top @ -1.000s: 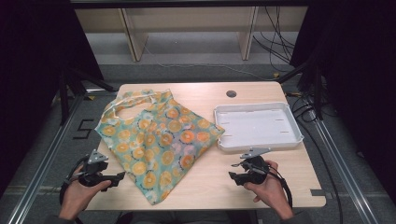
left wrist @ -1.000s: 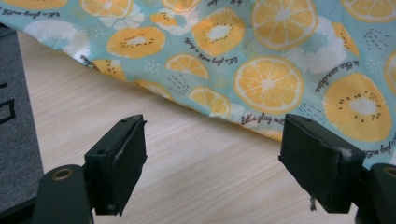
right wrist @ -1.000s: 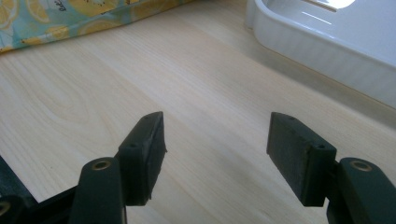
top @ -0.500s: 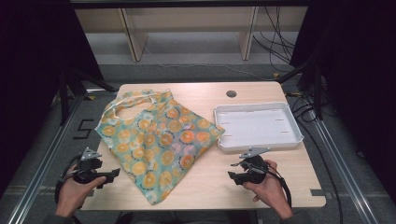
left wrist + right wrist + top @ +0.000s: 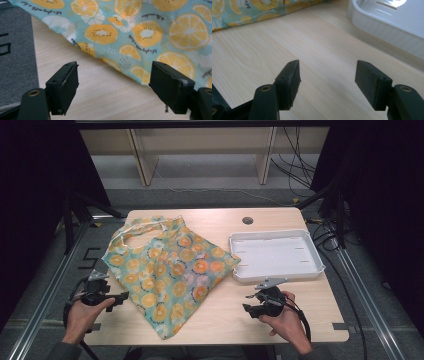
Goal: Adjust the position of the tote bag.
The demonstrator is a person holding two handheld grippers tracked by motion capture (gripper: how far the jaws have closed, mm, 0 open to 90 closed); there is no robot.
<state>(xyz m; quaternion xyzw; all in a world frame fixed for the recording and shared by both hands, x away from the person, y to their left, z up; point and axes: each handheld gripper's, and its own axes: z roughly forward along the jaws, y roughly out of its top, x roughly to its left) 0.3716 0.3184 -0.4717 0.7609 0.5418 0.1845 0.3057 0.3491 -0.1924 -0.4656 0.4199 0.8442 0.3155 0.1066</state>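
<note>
The wooden table [image 5: 310, 320] carries two items: a fabric tote bag [image 5: 172, 270] printed with orange slices on a pale blue-green ground, and a white plastic tray [image 5: 240, 254]. The bag lies flat and spread out on the left half of the table, turned at an angle, with its handles [image 5: 135, 231] toward the far left corner and one corner pointing toward the near edge; its right corner lies just beside the tray's left wall, and whether the two touch cannot be told. The tray sits empty on the right half. The bag appears to be thin, light cloth: expect it to be limp, to fold and drape when lifted, and to slide easily on the smooth wood. It is not fragile. Take hold at a hemmed edge or a corner, where the layers can be pinched together, or at the handles; the flat middle offers no purchase. The left gripper [image 5: 113, 86] is released, jaws wide apart, low over bare wood at the table's left edge with the bag's near left hem [image 5: 110, 61] just ahead of it. The right gripper [image 5: 328, 82] is likewise released and empty, over bare table between the bag and the tray, near the front edge.
</note>
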